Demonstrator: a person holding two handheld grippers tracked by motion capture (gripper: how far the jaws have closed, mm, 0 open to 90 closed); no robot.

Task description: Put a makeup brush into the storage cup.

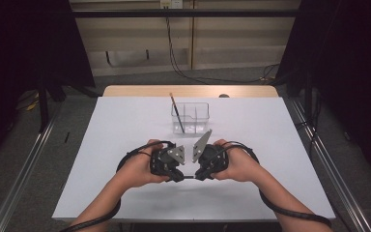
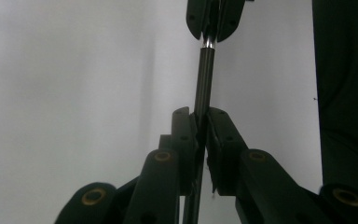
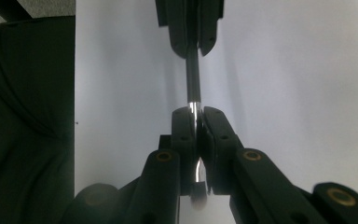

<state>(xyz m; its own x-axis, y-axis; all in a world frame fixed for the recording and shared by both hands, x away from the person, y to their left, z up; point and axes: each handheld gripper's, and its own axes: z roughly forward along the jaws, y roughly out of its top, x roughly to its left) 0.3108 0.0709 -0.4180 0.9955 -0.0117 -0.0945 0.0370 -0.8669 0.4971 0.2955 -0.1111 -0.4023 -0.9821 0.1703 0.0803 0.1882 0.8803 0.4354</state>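
Note:
A thin dark pen (image 1: 188, 177) with a shiny metal band hangs level just above the white table, between my two grippers, which face each other tip to tip. My left gripper (image 1: 179, 176) is shut on one end of it. In the left gripper view the pen (image 2: 204, 79) runs up from my pinched jaws (image 2: 200, 116) to the right gripper (image 2: 212, 23). My right gripper (image 1: 197, 177) is shut on the other end. In the right gripper view its jaws (image 3: 196, 114) clamp the pen (image 3: 193, 79) at the metal band, with the left gripper (image 3: 189, 28) beyond.
A clear plastic organiser box (image 1: 196, 116) stands behind the grippers at the table's middle, with a slim brush (image 1: 176, 113) leaning in its left compartment. The white sheet (image 1: 125, 125) covers the table; a wooden edge (image 1: 188, 91) shows at the back. Dark curtains flank both sides.

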